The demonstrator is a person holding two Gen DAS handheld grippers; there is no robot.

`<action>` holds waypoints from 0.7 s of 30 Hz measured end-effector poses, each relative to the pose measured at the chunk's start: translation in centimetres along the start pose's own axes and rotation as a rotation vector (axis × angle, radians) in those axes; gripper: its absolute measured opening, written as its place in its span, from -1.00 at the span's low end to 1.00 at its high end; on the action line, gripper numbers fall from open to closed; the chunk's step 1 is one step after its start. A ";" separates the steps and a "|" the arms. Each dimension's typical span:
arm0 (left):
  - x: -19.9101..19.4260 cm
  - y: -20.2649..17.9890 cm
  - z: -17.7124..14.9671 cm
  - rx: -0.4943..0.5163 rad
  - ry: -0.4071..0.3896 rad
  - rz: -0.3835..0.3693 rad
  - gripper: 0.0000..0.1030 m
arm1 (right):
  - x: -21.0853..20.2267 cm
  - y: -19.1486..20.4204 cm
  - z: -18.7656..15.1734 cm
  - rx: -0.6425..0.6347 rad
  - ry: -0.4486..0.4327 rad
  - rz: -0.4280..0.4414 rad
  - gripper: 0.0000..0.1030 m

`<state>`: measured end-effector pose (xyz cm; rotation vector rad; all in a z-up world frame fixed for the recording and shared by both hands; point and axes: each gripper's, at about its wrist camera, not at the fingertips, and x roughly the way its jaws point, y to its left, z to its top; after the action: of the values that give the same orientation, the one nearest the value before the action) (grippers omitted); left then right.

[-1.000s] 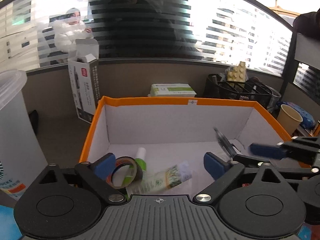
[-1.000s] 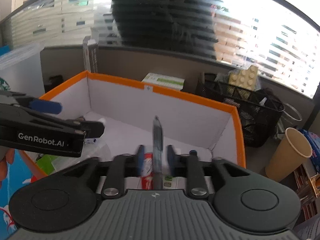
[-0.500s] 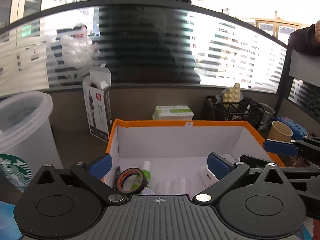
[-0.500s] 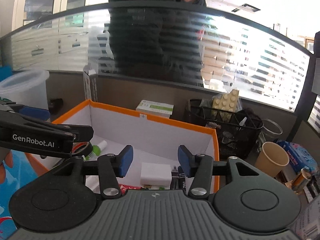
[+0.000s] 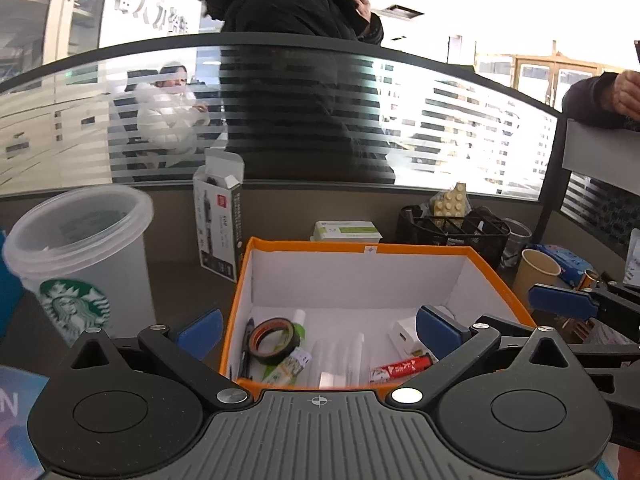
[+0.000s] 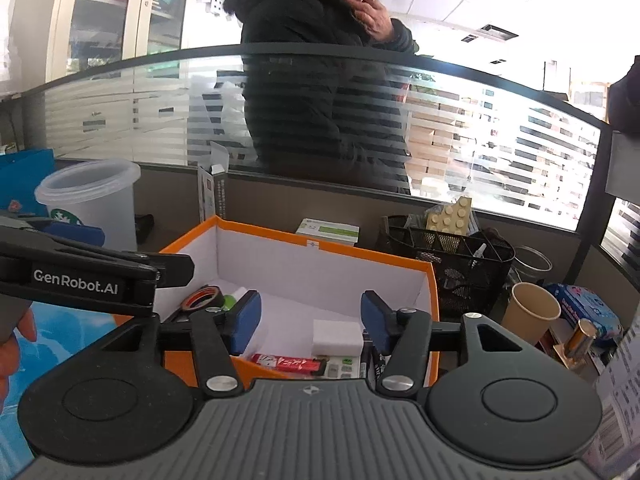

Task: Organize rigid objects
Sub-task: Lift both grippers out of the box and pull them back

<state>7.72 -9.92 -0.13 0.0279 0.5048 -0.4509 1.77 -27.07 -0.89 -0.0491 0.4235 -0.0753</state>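
Observation:
An orange-rimmed white box sits before both grippers. Inside lie a roll of black tape, a pen, a white block, a red wrapped bar and a clear plastic piece. My left gripper stands wide open above the box's near edge, nothing between its fingers. My right gripper has its jaws opening, empty, over the box's right half. The left gripper's arm crosses the right wrist view at the left.
A large clear plastic cup stands left of the box, a tall dark carton behind it. A black mesh organiser, a paper cup and a flat green-white box sit right and behind. A person in a dark coat stands behind the glass partition.
Both grippers have pulled back and up from the box. The right gripper let go of the pen it held upright, and its jaws widened. The left gripper's jaws spread a little more.

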 end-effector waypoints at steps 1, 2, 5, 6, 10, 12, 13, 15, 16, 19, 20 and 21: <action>-0.4 0.1 -0.3 -0.006 -0.003 0.004 1.00 | -0.4 0.2 -0.2 0.005 -0.006 -0.001 0.25; -0.7 0.3 -0.6 -0.010 -0.004 0.007 1.00 | -0.8 0.5 -0.5 0.008 -0.013 -0.001 0.28; -1.4 0.9 -1.9 -0.025 -0.002 0.037 1.00 | -1.7 1.2 -1.4 0.023 -0.025 0.008 0.44; -1.5 1.0 -2.3 -0.030 0.000 0.043 1.00 | -2.0 1.5 -1.8 0.024 -0.028 0.011 0.53; -1.5 1.9 -4.0 -0.064 0.028 0.044 1.00 | -2.6 2.8 -3.1 0.013 -0.030 0.005 0.67; -1.7 2.2 -4.6 -0.066 0.035 0.054 1.00 | -2.8 3.2 -3.7 0.021 -0.029 0.004 0.82; -1.8 2.3 -4.8 -0.065 0.038 0.059 1.00 | -3.0 3.2 -3.9 0.029 -0.033 0.001 0.89; -2.1 2.5 -5.1 -0.064 0.043 0.058 1.00 | -3.3 3.3 -4.3 0.045 -0.041 -0.005 0.99; -2.2 2.6 -5.3 -0.066 0.047 0.055 1.00 | -3.5 3.3 -4.5 0.050 -0.044 -0.008 1.00; -2.4 2.7 -5.6 -0.070 0.054 0.058 1.00 | -3.9 3.5 -4.9 0.047 -0.045 -0.020 1.00; -2.5 2.8 -5.7 -0.069 0.054 0.058 1.00 | -4.0 3.4 -5.0 0.043 -0.045 -0.024 1.00; -2.5 2.8 -5.8 -0.070 0.053 0.059 1.00 | -4.1 3.5 -5.2 0.044 -0.047 -0.030 1.00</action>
<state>4.29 -5.55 -4.22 -0.0129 0.5706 -0.3754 -3.84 -23.43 -4.17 -0.0143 0.3744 -0.1126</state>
